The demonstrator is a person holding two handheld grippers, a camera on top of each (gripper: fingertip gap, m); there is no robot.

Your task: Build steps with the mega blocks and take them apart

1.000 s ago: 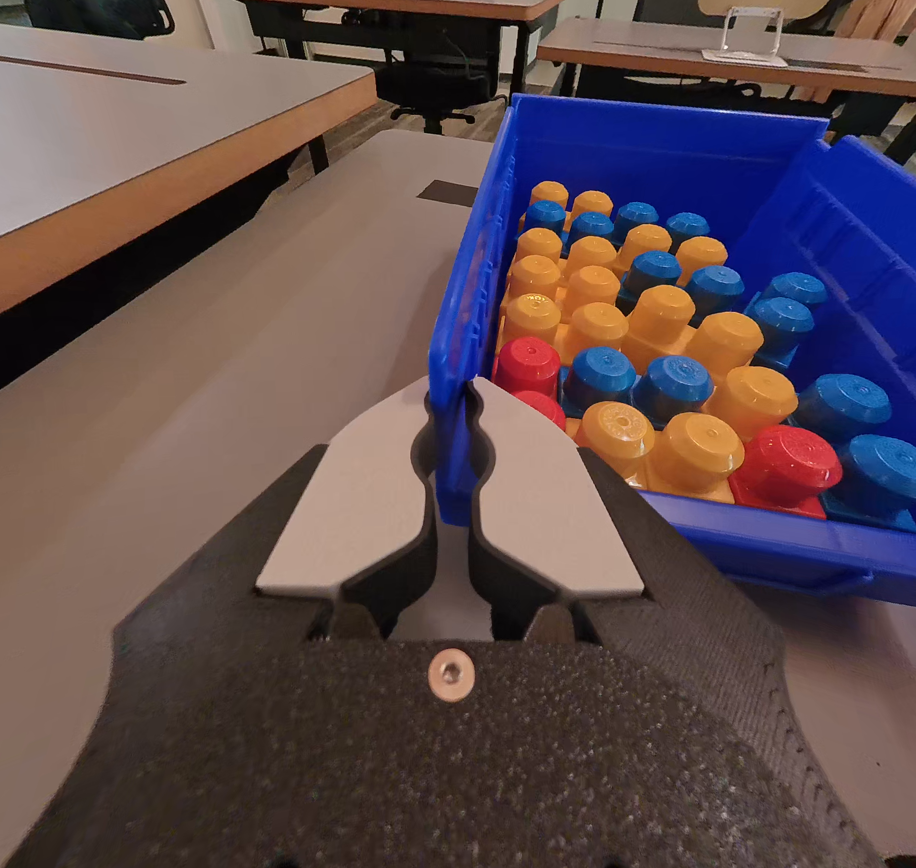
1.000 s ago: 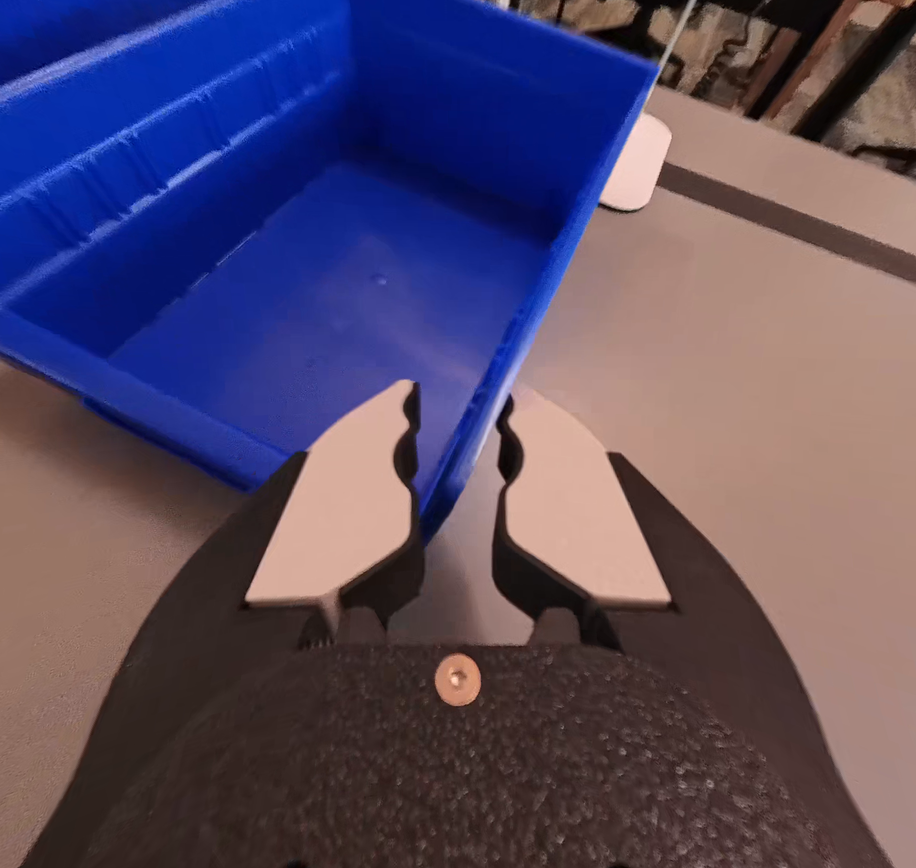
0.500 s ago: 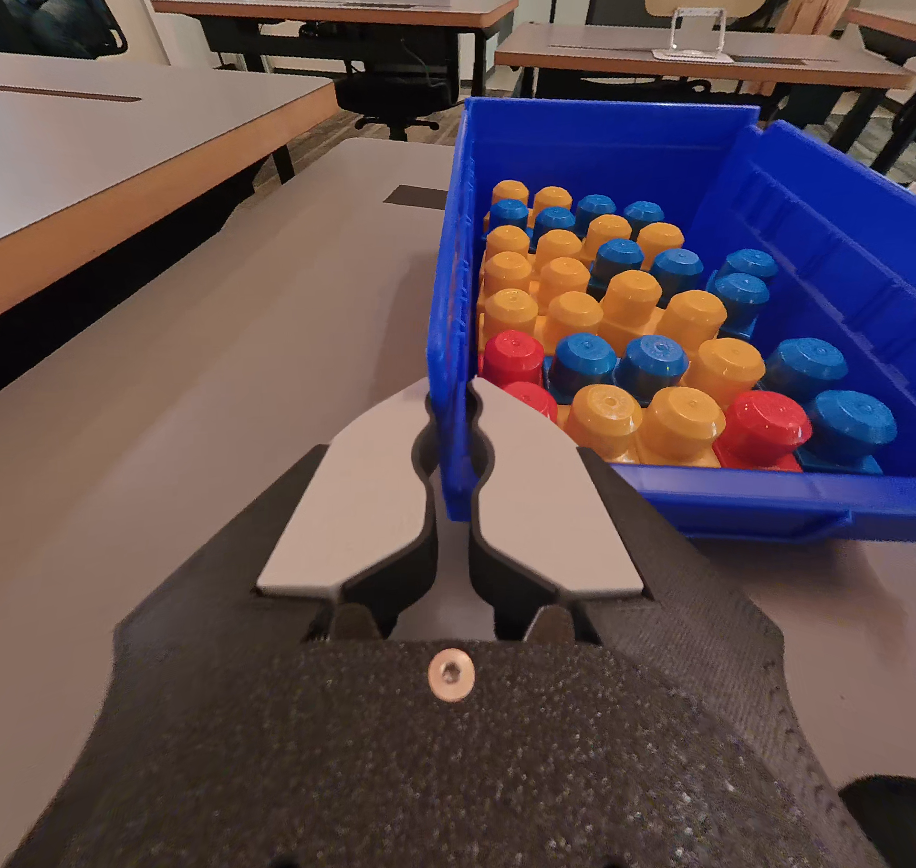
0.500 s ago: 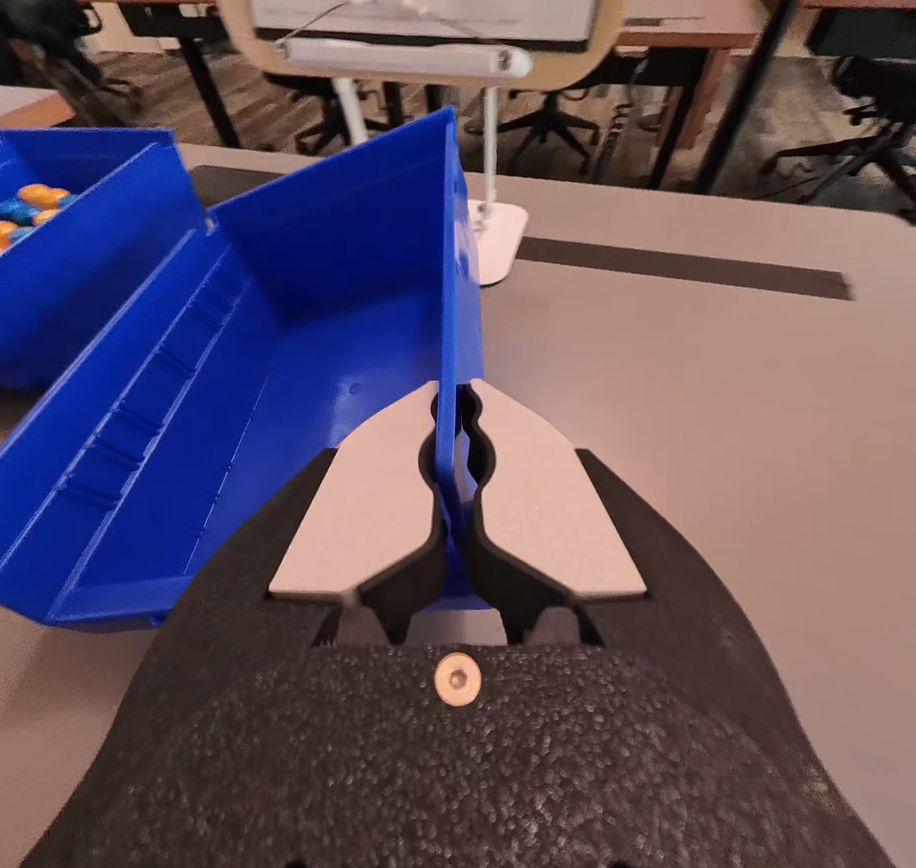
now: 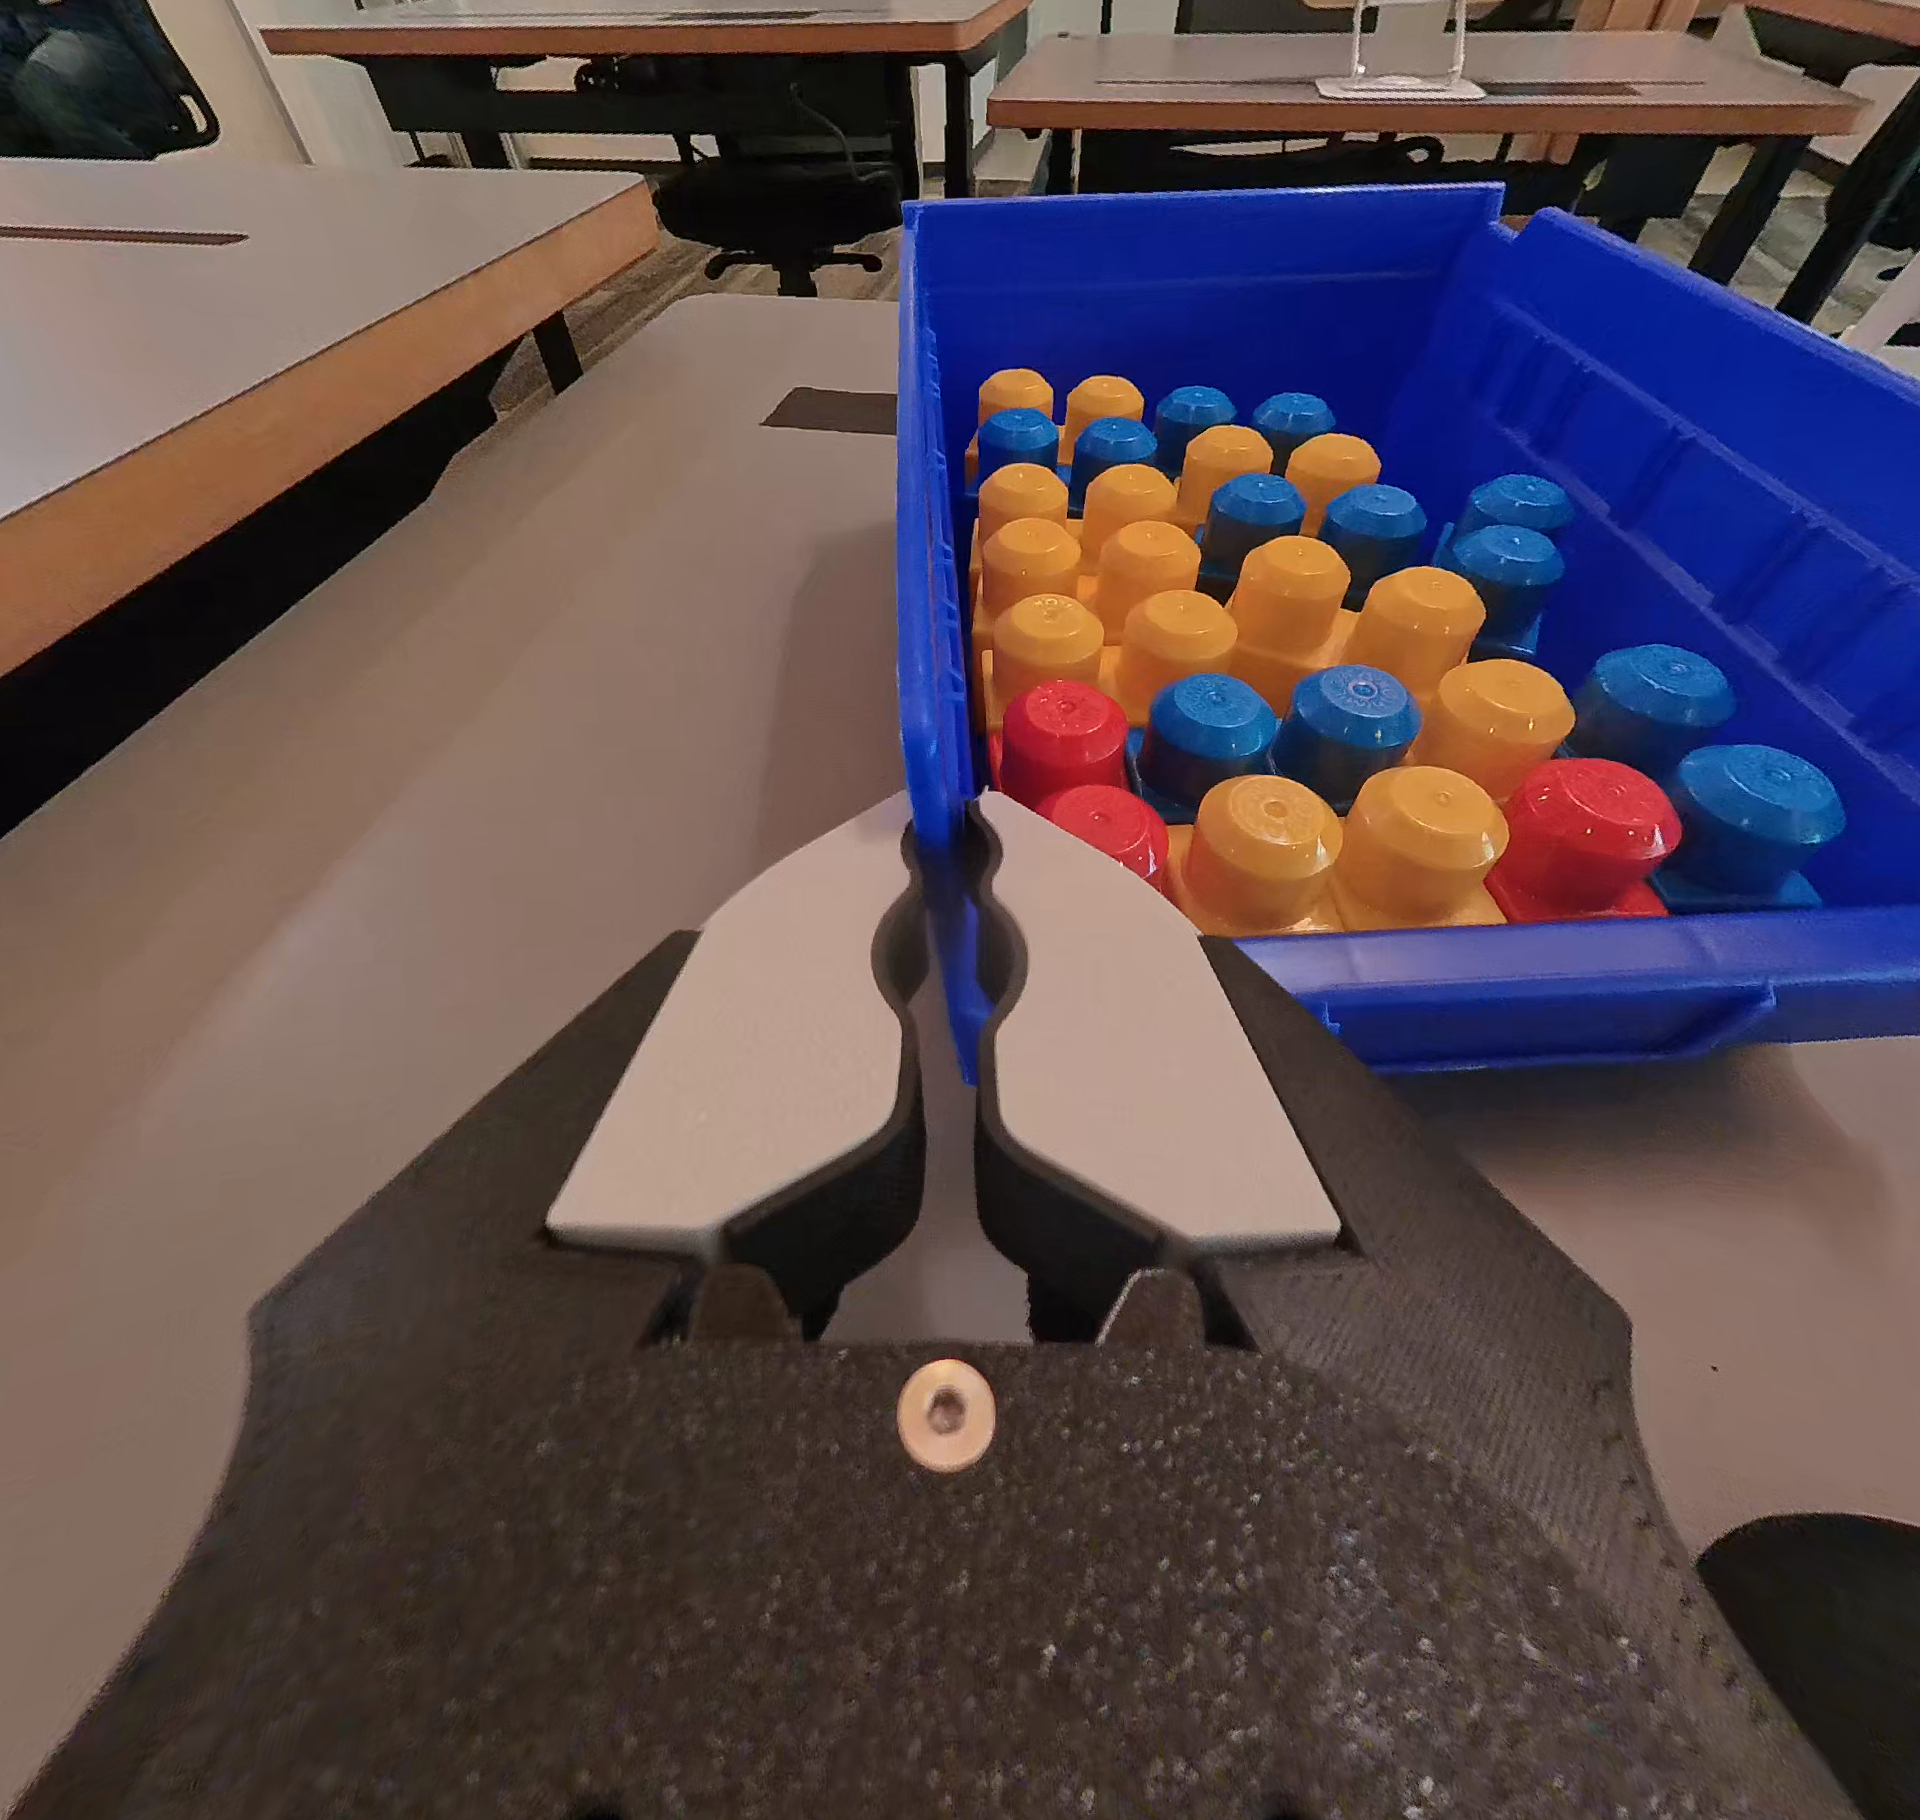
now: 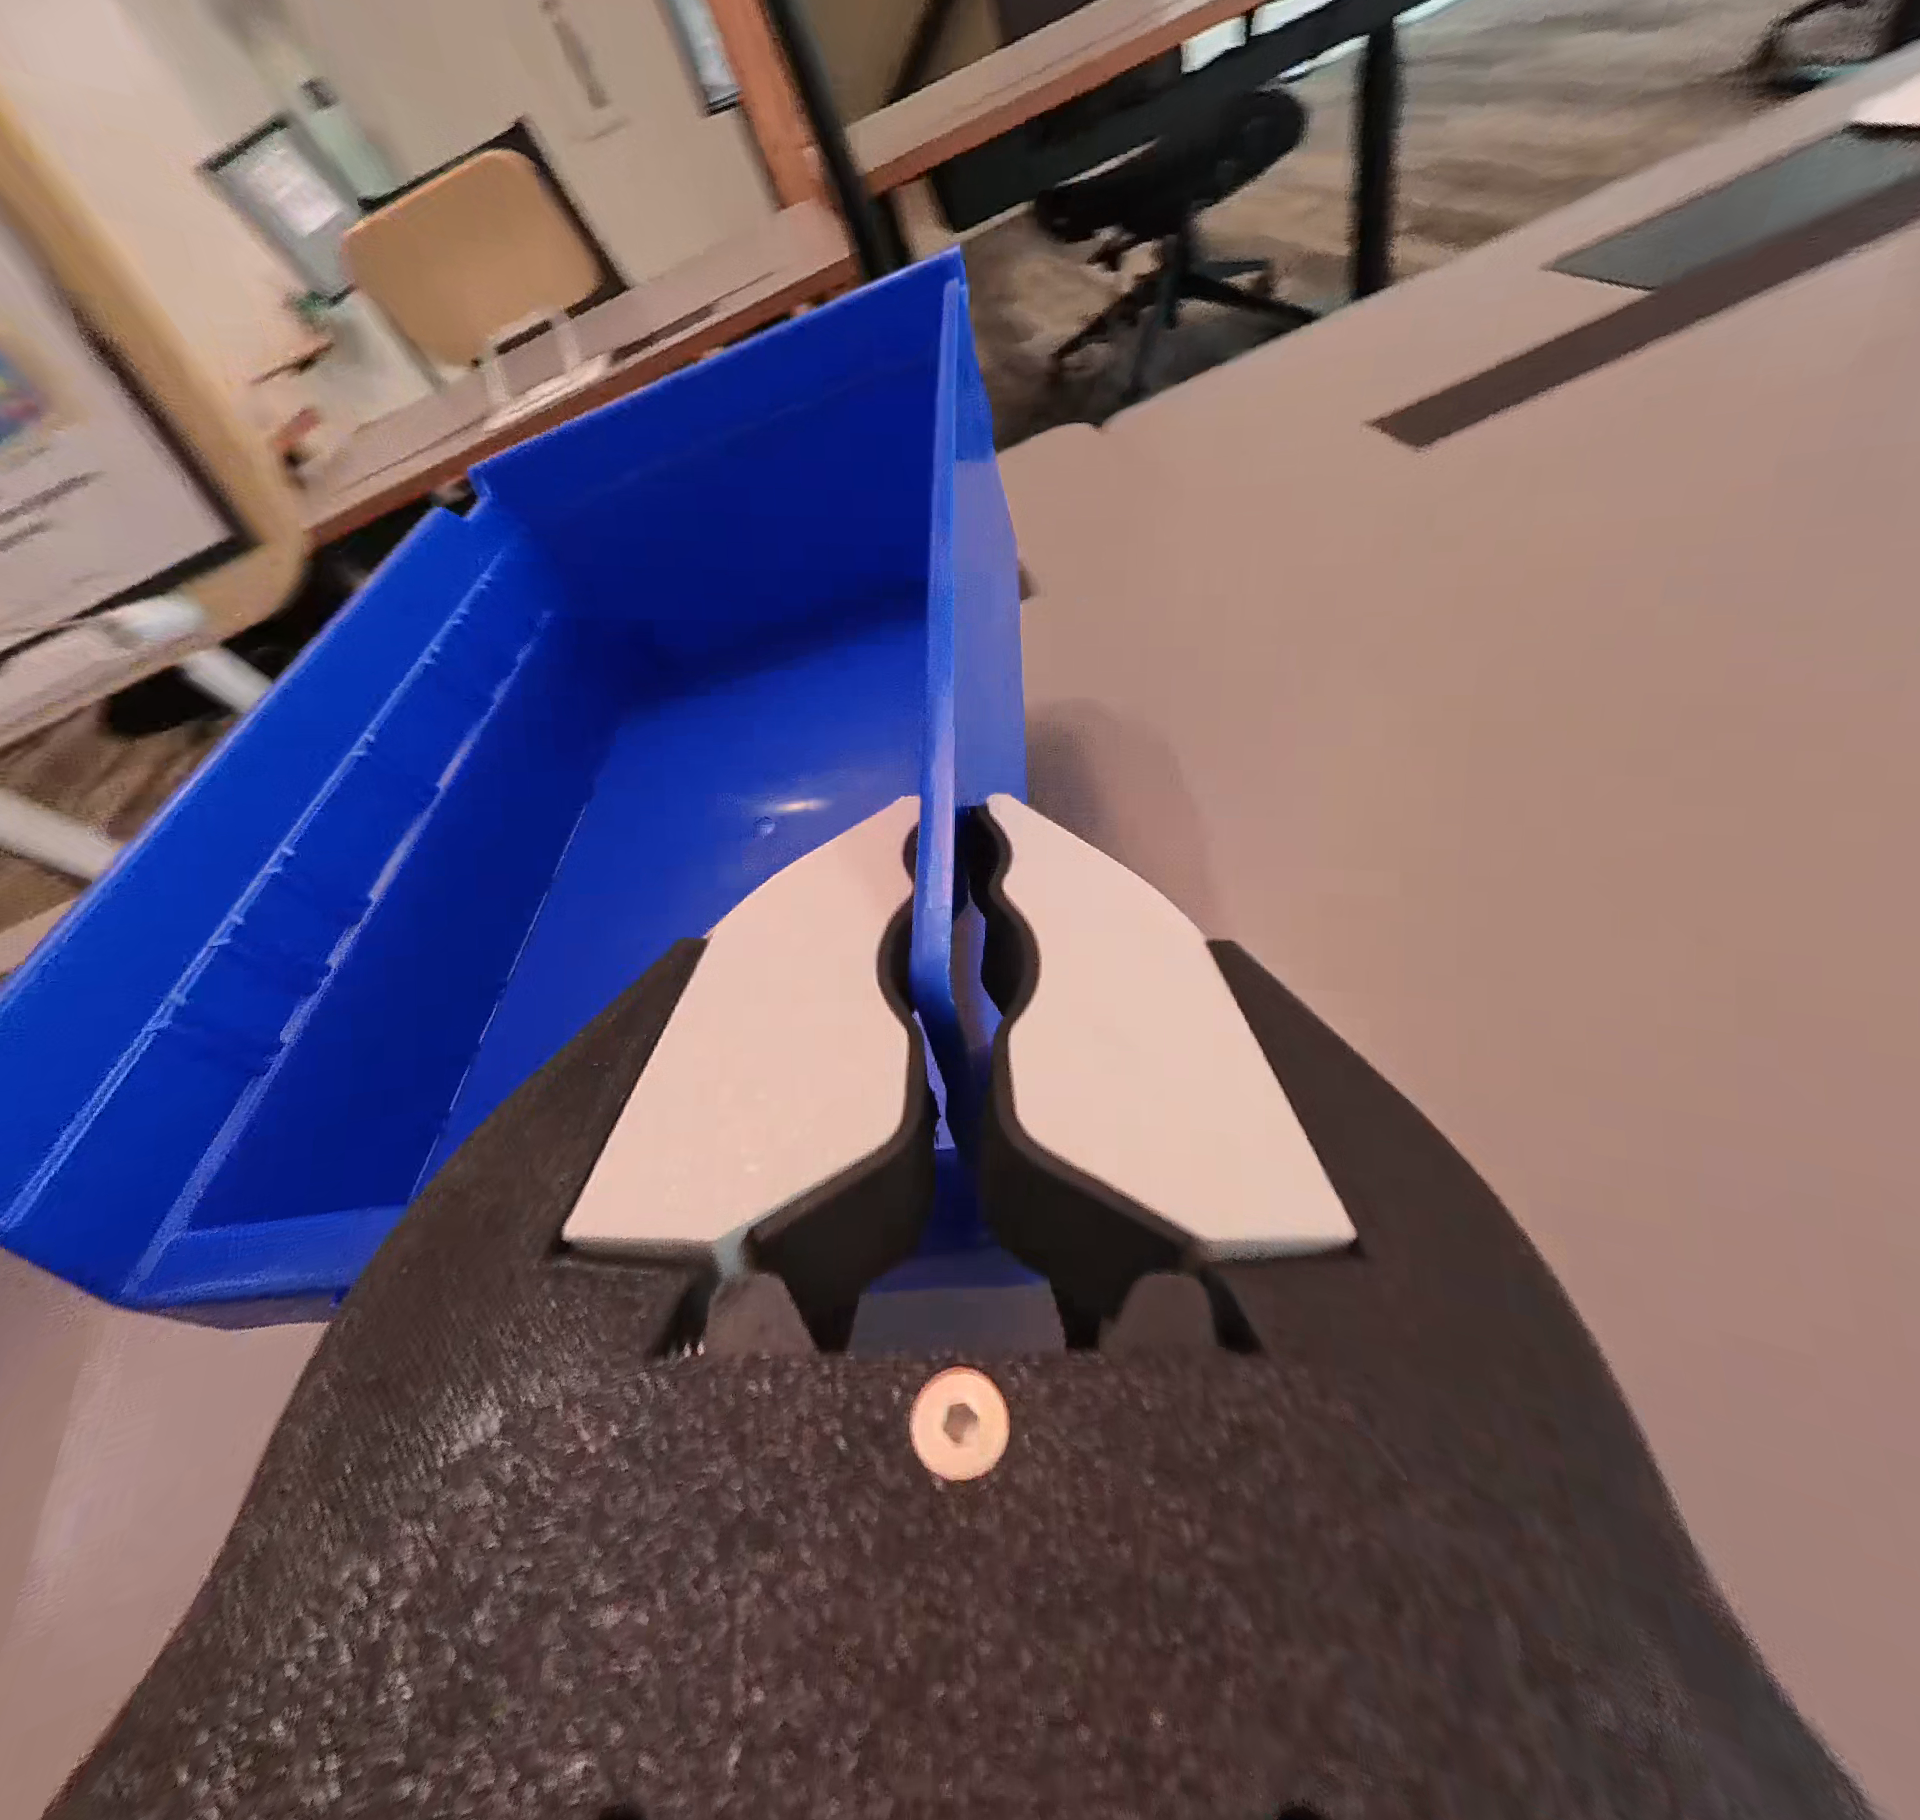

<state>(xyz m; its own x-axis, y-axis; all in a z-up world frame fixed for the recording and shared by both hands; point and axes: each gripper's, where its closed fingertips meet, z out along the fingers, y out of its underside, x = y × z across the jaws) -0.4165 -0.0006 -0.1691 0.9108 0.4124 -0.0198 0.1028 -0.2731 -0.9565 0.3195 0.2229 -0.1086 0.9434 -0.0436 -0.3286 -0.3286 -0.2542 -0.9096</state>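
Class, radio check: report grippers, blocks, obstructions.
Left gripper shut on full bin wall. Right gripper shut on empty bin wall. Blocks untouched. No obstructions.

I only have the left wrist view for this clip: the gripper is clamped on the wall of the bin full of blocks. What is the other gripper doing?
Observer: The right gripper is shut on the side wall of a second blue bin.
Operator: Any blocks in that one?
Observer: None visible; its floor shows bare blue plastic.
Operator: Is it sitting flat?
Observer: I cannot tell; the right wrist view is tilted and motion-blurred.
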